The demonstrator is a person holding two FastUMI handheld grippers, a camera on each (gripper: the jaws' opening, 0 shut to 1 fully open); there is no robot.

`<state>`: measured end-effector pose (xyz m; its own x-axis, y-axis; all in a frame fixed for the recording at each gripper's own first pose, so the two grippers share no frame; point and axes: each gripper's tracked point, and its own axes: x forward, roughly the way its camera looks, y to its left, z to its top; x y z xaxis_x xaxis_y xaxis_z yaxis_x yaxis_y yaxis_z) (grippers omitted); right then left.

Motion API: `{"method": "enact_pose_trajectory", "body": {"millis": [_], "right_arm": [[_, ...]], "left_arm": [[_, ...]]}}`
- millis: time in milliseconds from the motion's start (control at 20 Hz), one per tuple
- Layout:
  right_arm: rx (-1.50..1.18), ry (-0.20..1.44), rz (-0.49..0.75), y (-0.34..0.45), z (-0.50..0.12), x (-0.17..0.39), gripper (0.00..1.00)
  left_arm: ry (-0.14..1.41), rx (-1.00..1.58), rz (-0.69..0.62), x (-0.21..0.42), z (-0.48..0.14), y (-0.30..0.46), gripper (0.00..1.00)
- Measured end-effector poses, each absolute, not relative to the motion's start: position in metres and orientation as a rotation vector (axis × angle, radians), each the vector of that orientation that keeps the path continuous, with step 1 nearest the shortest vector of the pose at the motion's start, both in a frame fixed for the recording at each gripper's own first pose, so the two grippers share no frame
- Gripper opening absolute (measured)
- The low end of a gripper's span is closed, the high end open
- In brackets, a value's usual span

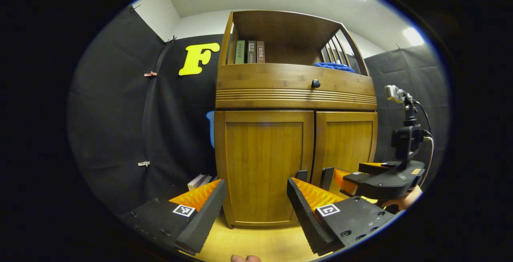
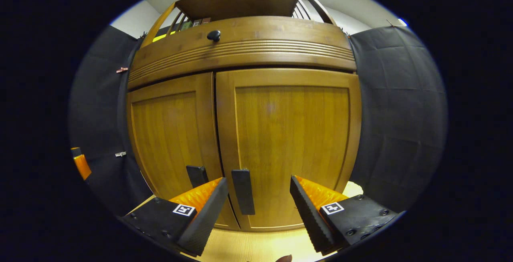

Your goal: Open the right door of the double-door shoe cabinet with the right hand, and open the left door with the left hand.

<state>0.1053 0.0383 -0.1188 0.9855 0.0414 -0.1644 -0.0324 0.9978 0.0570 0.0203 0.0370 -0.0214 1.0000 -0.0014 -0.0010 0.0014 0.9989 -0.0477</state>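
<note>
Reaching toward the closed right door (image 2: 294, 150) of the shoe cabinet (image 1: 296, 85) with both claws released.

The right claw (image 2: 258, 204) stands near the dark right handle (image 2: 243, 192); it should close around that handle and pull outward. The left claw (image 1: 256, 210) faces the left door (image 1: 264, 166), whose handle (image 1: 301, 175) is beside it. Books (image 1: 249, 51) and a blue cloth (image 1: 334, 67) lie on the shelf above.

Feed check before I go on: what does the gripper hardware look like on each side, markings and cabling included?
Left tongs and right tongs: two wedge-shaped ribbed fingers each, on dark bolted bases carrying square black-and-white marker tags. In the left gripper view, the right tongs show a black body, a post topped by a small silver camera, and a black cable looping down.
</note>
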Motion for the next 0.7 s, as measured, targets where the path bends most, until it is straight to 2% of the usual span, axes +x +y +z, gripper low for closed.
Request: {"method": "enact_pose_trajectory", "body": {"millis": [150,250,550,600,650,700], "right_arm": [[0.017,0.188,0.059,0.047,-0.136,0.123,0.98],[0.015,0.192,0.057,0.05,-0.143,0.134,0.94],[0.089,0.301,0.081,0.066,-0.176,0.163,0.4],[0.097,0.308,0.084,0.066,-0.175,0.158,0.41],[0.096,0.294,0.085,0.066,-0.174,0.162,0.31],[0.083,0.302,0.09,0.066,-0.177,0.158,0.3]], "left_arm": [[0.013,-0.046,-0.007,0.018,-0.026,0.036,0.93],[0.02,-0.045,-0.005,0.016,-0.026,0.038,0.93],[0.02,-0.054,0.025,0.004,-0.027,0.051,0.93],[0.02,-0.056,0.031,0.002,-0.028,0.053,0.94],[0.02,-0.056,0.039,-0.001,-0.027,0.055,0.94],[0.017,-0.059,0.044,-0.003,-0.026,0.057,0.93]]}}
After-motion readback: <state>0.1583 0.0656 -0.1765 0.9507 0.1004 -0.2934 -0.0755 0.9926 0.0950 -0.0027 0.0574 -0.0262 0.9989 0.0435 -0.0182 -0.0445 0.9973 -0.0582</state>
